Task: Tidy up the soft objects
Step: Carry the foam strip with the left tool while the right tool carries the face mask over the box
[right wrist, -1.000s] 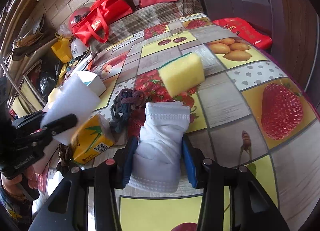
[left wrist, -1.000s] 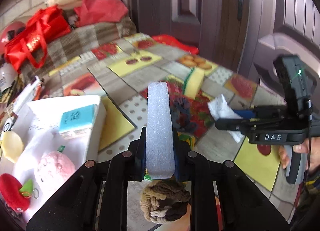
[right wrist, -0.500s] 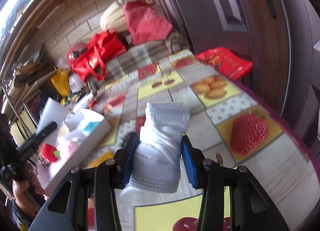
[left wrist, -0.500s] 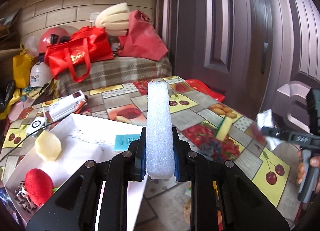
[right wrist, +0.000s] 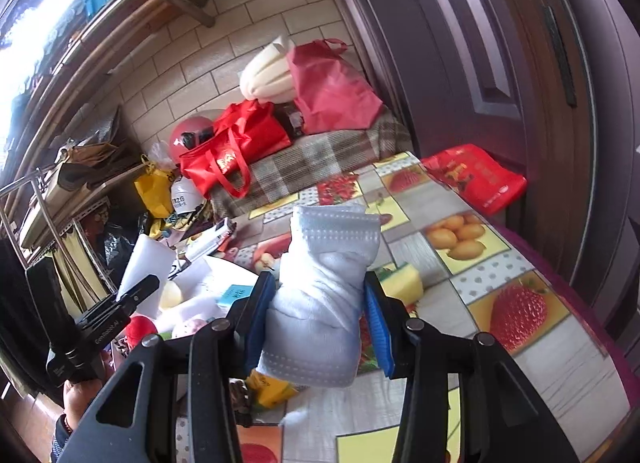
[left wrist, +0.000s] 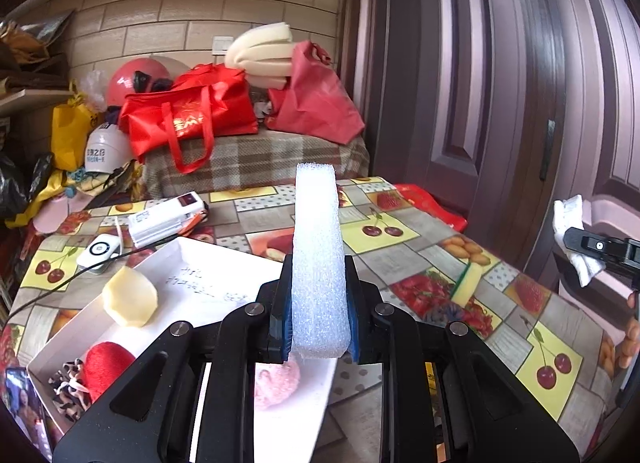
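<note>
The left gripper (left wrist: 319, 315) is clenched on a white foam strip (left wrist: 318, 255), gripped near its lower end; its long axis stands upright, top end pointing up and away, above the white box (left wrist: 224, 275) on the tabletop (left wrist: 432, 247). Handwriting on the box is too faint to read. The right gripper (right wrist: 320, 323) grasps a folded white face mask (right wrist: 324, 295), long axis upright, pleated edge on top, held over the fruit-patterned tabletop. The left gripper's side carries small white lettering I cannot read for certain.
</note>
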A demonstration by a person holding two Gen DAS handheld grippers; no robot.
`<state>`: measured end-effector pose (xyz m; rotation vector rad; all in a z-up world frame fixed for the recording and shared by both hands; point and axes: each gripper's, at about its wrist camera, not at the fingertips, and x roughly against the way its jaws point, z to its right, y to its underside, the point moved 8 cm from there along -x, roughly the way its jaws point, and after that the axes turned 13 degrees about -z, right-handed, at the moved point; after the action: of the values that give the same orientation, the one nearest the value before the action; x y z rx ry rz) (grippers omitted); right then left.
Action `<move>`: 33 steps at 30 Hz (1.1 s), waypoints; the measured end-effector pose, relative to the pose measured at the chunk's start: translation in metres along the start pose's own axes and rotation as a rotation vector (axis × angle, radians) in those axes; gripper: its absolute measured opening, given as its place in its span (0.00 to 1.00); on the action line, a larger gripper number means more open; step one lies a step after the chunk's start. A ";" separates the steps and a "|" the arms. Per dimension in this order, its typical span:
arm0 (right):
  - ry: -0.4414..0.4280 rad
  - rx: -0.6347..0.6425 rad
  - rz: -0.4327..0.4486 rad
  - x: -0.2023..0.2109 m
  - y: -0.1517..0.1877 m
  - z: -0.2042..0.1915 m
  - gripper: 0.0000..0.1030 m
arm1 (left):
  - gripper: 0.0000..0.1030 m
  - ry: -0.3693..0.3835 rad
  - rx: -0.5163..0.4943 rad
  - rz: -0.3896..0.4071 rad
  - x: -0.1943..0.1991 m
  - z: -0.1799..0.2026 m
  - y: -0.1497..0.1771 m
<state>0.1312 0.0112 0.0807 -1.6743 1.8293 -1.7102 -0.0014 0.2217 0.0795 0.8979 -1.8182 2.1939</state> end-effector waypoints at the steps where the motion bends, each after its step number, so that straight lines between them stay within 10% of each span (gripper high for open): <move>1: -0.004 0.006 0.002 0.000 -0.002 -0.004 0.43 | 0.19 -0.002 0.012 0.003 0.001 -0.004 0.000; 33: -0.108 0.216 -0.023 -0.048 -0.035 -0.127 0.43 | 0.19 -0.079 0.238 0.052 0.023 -0.103 0.000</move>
<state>0.0809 0.1342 0.1252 -1.6690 1.5246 -1.7199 -0.0560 0.3122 0.0830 1.0051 -1.6540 2.4803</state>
